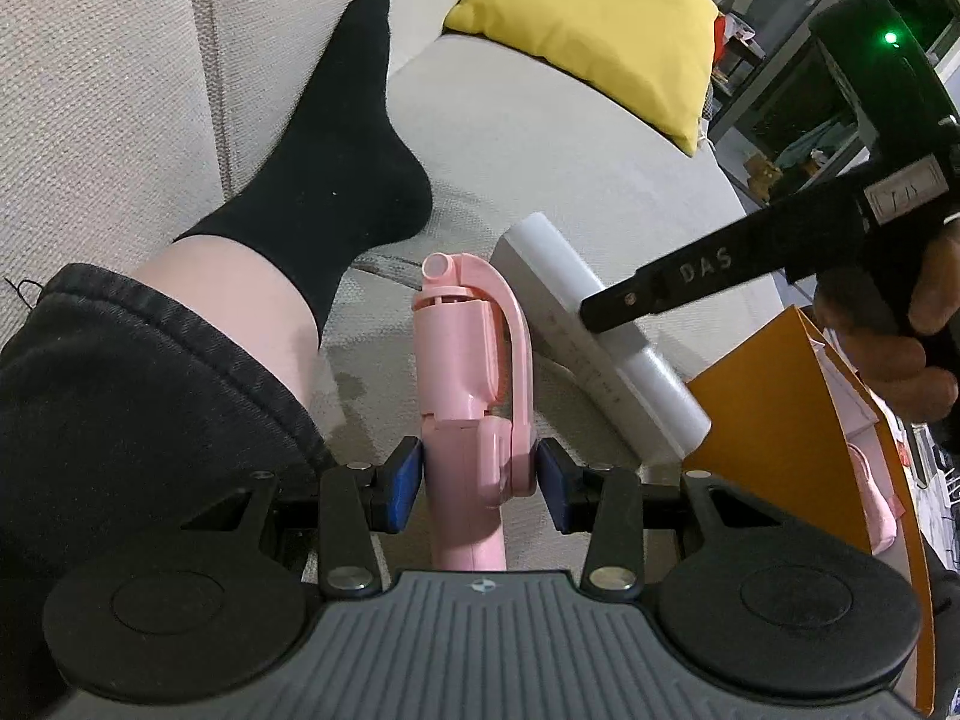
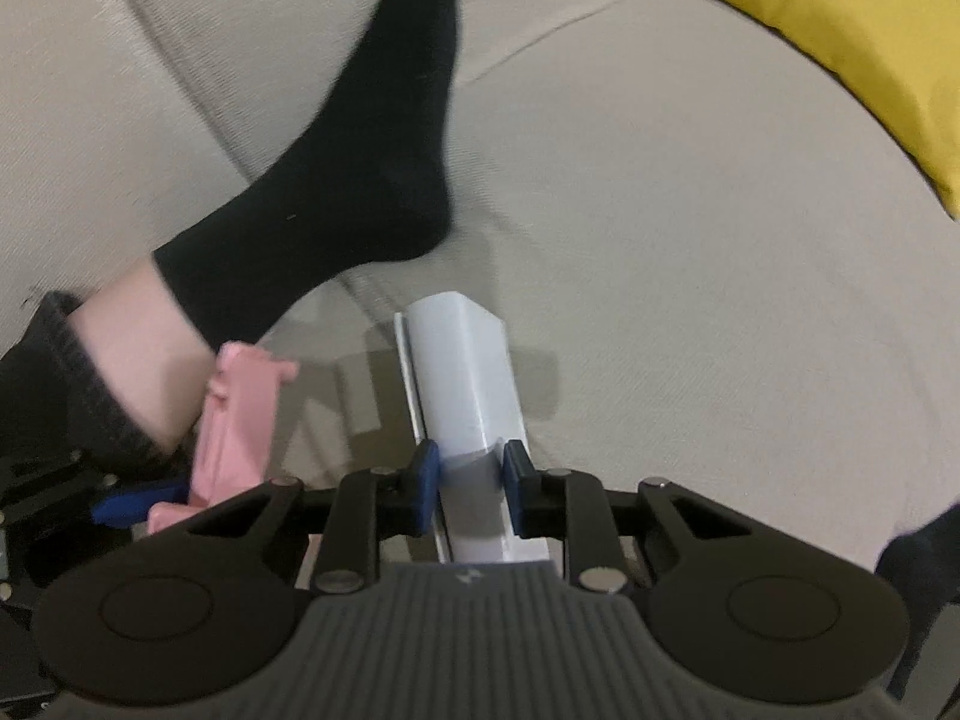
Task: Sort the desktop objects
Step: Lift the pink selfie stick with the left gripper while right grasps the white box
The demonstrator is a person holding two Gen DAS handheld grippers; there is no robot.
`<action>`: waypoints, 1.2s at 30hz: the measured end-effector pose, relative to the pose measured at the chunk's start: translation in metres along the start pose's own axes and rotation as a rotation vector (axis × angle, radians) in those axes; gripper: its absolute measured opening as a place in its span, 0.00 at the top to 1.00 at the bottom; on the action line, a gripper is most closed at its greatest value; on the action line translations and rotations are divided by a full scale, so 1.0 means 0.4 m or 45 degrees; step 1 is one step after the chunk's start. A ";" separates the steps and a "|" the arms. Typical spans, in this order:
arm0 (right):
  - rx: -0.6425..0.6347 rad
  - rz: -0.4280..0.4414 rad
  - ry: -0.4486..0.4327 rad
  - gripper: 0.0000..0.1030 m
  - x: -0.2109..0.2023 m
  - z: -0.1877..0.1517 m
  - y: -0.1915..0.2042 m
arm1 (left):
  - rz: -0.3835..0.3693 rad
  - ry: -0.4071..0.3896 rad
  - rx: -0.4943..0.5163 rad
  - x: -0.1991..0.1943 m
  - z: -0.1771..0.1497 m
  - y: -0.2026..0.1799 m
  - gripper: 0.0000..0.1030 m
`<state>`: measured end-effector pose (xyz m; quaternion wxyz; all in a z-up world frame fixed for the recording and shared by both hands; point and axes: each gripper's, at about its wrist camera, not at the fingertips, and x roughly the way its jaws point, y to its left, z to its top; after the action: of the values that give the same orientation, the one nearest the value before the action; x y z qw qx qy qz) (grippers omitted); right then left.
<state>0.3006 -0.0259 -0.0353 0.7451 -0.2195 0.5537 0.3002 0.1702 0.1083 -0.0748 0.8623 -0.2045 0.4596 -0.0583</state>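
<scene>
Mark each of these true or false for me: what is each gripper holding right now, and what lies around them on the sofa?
1. The left gripper is closed on the pink plastic folding handheld device. True.
2. The right gripper is empty. False: its fingers press on the long white plastic box.
3. A yellow fabric cushion lies on the beige sofa. True.
4. The sock on the person's foot is white. False: it is black.
5. An orange paper bag shows at the right of the left wrist view. True.
</scene>
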 end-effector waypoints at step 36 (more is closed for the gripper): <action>-0.583 -0.178 0.017 0.41 0.093 -0.083 0.175 | 0.034 0.025 -0.012 0.001 -0.024 0.013 0.54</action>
<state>0.2372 0.0104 -0.0804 0.6913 -0.4223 0.4595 0.3641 0.1619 0.1102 -0.0818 0.8575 -0.2017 0.4711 -0.0465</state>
